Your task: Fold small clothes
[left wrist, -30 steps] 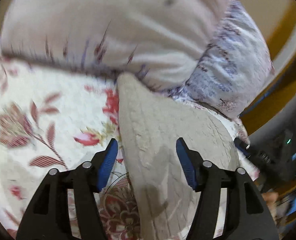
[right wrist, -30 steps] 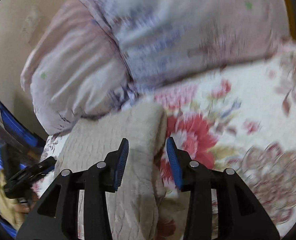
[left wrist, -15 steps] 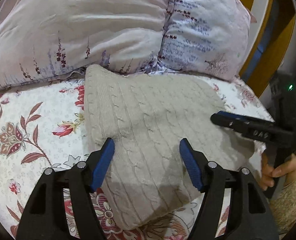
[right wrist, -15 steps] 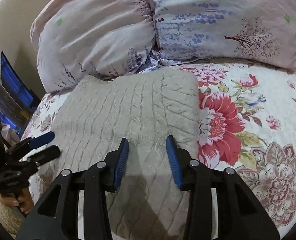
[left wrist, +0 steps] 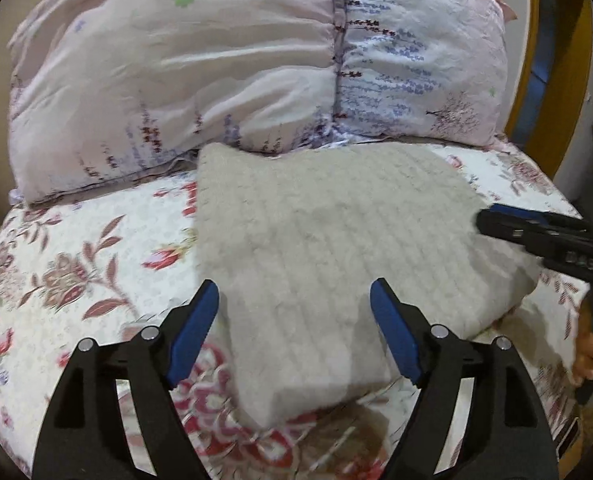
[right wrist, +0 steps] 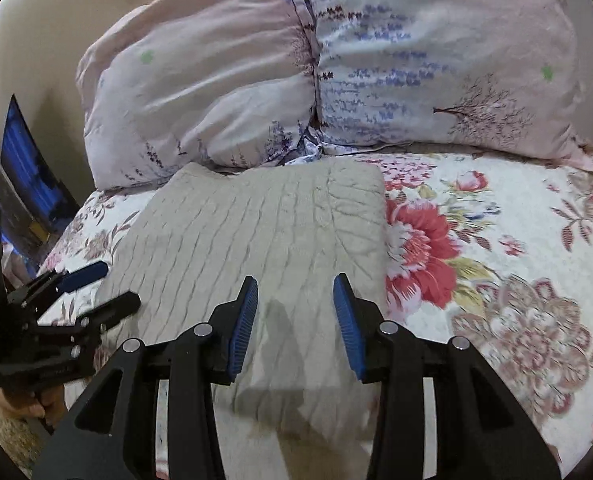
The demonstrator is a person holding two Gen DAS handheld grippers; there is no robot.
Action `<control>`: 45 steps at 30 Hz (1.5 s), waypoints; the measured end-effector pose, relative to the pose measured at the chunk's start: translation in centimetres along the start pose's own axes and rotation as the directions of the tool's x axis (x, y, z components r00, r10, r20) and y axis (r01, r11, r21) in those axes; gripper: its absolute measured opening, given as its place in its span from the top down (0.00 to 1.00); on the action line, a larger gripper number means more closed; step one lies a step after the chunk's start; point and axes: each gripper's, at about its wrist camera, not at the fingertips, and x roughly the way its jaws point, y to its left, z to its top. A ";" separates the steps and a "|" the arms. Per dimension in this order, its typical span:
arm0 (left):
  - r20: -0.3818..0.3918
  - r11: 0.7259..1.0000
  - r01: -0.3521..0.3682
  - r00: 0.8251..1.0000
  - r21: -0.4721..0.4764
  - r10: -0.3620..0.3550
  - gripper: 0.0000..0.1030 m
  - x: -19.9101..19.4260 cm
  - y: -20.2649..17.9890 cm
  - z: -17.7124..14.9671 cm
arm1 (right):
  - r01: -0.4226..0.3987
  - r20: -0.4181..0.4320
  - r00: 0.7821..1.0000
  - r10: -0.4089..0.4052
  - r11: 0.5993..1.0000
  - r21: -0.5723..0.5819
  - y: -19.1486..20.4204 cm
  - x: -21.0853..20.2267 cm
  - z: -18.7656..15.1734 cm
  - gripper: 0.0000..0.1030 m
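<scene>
**Folded knit lying flat on the floral bedspread**

Left to right in the left wrist view: left gripper [left wrist: 294, 320] spread wide, blue pads [left wrist: 194, 332] empty, hovering above the near edge of the grey cable-knit sweater [left wrist: 328, 248]. Folded into a rough rectangle, resting on the floral bedspread [left wrist: 68, 264], far edge touching the pillows [left wrist: 216, 64]. Long axis hard to call; knit ribs running near to far, tilted slightly. At far right, right gripper [left wrist: 492, 220] reaching in just over the sweater's right edge; white lettering on its body too blurred to read.

From the right wrist view: left gripper [right wrist: 104, 286] at left, parted; right gripper [right wrist: 294, 320] moderately open, holding nothing, above the sweater [right wrist: 256, 240].
</scene>
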 end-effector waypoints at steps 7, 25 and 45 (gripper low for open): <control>-0.081 0.999 -0.051 0.996 -0.019 0.049 0.23 1.7 0.7 -1.2 | 0.134 -0.086 0.986 -0.140 0.988 -0.072 0.4 2.0 -1.8 0.60; 0.045 0.983 -0.143 0.988 -0.114 0.149 0.02 -3.5 3.4 -2.2 | 0.235 0.102 0.966 -0.238 0.971 0.037 -1.1 -4.3 -2.4 0.02; -0.175 0.979 -0.141 0.978 -0.146 0.115 0.02 -2.3 1.5 -6.3 | 0.265 -0.109 0.959 -0.261 0.964 0.020 2.2 -0.4 -7.7 0.01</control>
